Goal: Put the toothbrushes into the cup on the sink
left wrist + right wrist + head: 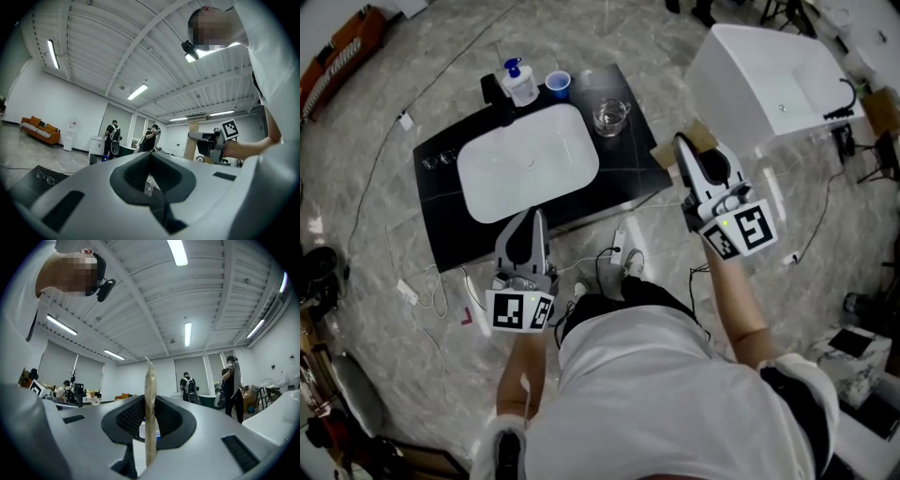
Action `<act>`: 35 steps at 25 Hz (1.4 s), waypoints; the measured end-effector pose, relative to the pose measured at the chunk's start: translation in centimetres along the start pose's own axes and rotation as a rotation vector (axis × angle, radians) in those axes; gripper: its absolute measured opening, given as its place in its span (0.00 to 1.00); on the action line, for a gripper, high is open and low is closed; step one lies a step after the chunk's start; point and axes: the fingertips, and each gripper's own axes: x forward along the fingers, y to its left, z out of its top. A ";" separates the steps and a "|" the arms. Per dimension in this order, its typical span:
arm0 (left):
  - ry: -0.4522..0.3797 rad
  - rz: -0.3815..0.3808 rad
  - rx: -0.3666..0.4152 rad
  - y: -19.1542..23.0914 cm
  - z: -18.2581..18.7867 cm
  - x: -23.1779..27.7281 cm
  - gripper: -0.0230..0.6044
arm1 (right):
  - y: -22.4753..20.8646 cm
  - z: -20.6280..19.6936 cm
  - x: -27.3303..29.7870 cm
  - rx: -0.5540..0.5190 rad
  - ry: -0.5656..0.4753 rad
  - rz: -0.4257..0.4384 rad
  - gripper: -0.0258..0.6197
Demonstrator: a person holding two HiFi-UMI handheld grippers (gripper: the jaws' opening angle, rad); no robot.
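Marble floor (675,42) rings black countertop (441,225); left claw (535,217) shut empty, right claw (682,143) pinches tan strip (150,413).

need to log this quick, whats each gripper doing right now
left gripper: closed, nothing between the jaws.
right gripper: closed on a slim tan toothbrush, which sticks up past the jaws.

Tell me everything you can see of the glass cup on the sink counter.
The glass cup is clear and colourless, with what looks like a small handle on its side. It stands upright on the black counter, beside the far right corner of the white basin and apart from its rim, with the blue cup a little way off. It looks empty, and nothing else touches it.
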 end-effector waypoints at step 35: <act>0.108 0.188 -0.118 1.5 -7.4 3.8 0.04 | -9.4 -15.1 15.4 0.231 0.012 -0.009 0.16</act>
